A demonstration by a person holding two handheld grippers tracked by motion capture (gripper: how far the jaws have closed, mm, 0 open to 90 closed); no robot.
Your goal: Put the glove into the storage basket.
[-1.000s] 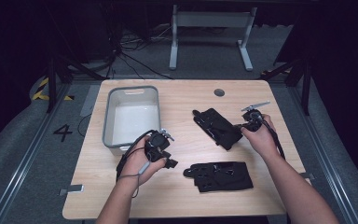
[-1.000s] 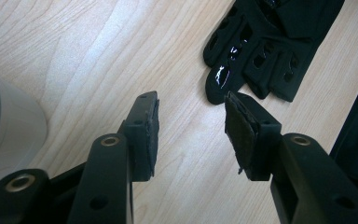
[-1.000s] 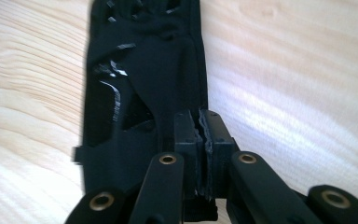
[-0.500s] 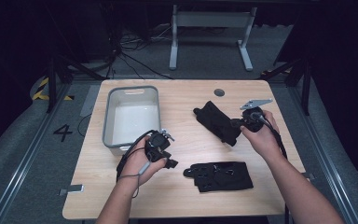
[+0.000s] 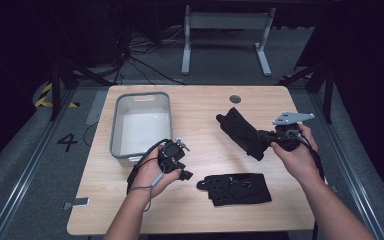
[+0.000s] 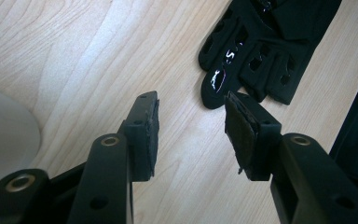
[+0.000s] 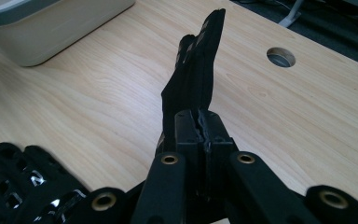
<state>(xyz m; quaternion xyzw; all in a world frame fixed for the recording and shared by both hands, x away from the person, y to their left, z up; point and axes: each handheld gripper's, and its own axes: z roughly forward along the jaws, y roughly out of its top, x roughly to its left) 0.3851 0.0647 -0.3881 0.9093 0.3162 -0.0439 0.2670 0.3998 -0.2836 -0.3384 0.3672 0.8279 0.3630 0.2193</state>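
At the left of the wooden table point(image 5: 200, 105) stands a grey bin point(image 5: 141, 125), open side up, with a pale bare floor inside. Just in front of its near right corner the person's left hand point(image 5: 152, 172) holds the left gripper point(image 5: 181, 165), which sits low over the bare wood. In the left gripper view its two black jaws stand well apart with nothing between them, only wood grain showing through the gap (the pad on the right-hand jaw looks frayed at its edge). Beyond those jaws lies a flat black glove point(image 6: 256, 51) with printed white marks and rows of holes in its fingers; in the high view this same glove point(image 5: 237, 187) rests flat near the table's front edge, just right of the left gripper and not touching it.

Further right, a second black glove point(image 5: 242, 132) is raised off the table at one end, stretching up and left toward the table's middle. The right gripper point(image 5: 267, 136), held in the right hand point(image 5: 292, 155), has it by its near end. In the right gripper view the jaws are pressed together on the glove's point(image 7: 196, 79) fabric, and the glove stands out straight ahead over the wood. A round cable hole point(image 5: 235, 98) sits at the far edge of the table, beyond that glove.
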